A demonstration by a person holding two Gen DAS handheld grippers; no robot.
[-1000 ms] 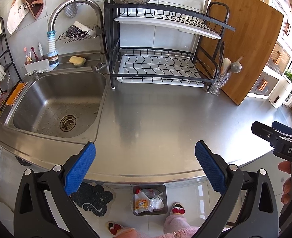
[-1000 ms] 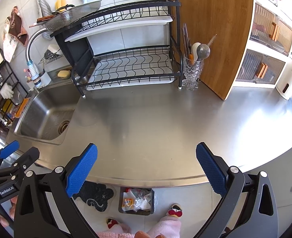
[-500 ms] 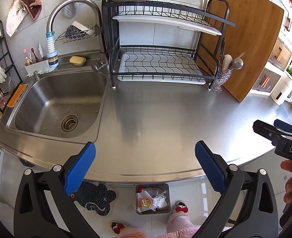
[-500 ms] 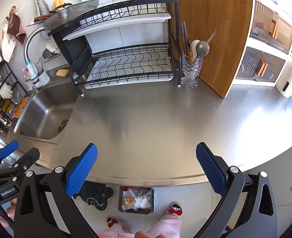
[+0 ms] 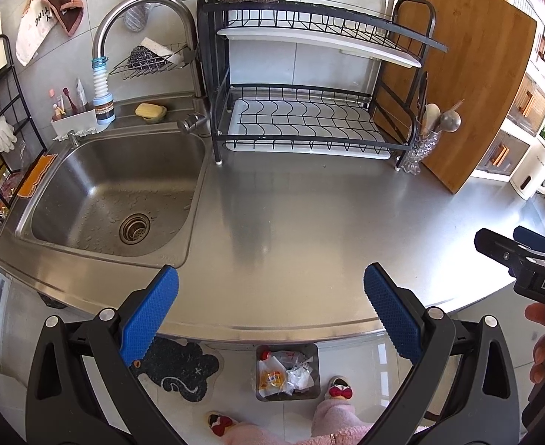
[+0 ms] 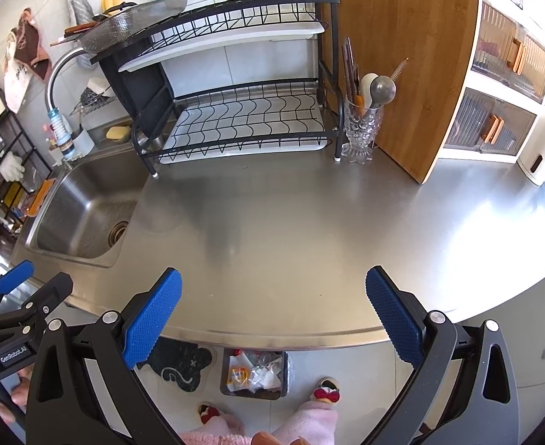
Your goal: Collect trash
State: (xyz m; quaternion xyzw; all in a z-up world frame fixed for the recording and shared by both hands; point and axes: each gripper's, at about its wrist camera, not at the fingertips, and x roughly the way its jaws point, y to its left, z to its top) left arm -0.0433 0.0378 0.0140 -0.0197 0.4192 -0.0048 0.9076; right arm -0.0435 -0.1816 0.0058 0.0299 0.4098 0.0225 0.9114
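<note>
A small square bin (image 5: pixel 287 372) stands on the floor below the counter edge, holding crumpled wrappers (image 5: pixel 272 374) and clear plastic; the right wrist view shows the bin (image 6: pixel 254 372) too. My left gripper (image 5: pixel 270 313) is open above the front edge of the steel counter (image 5: pixel 309 230), with nothing between its blue pads (image 5: pixel 150 315). My right gripper (image 6: pixel 272 313) is also open and holds nothing, hovering over the same counter (image 6: pixel 309 222). Each gripper appears at the edge of the other's view. No trash lies on the counter.
A sink (image 5: pixel 113 193) with a tall faucet (image 5: pixel 139 26) is at the left. At the back stand a black dish rack (image 5: pixel 309 111), a glass utensil holder (image 5: pixel 424 144) and a leaning wooden board (image 5: pixel 468 74). A white kettle (image 5: pixel 531 170) is far right. A dark mat (image 5: pixel 176 367) and slippered feet (image 5: pixel 341 391) are below.
Both grippers have drawn back and up slightly, so the counter and rack look a little farther and lower. Both stay open with nothing held.
</note>
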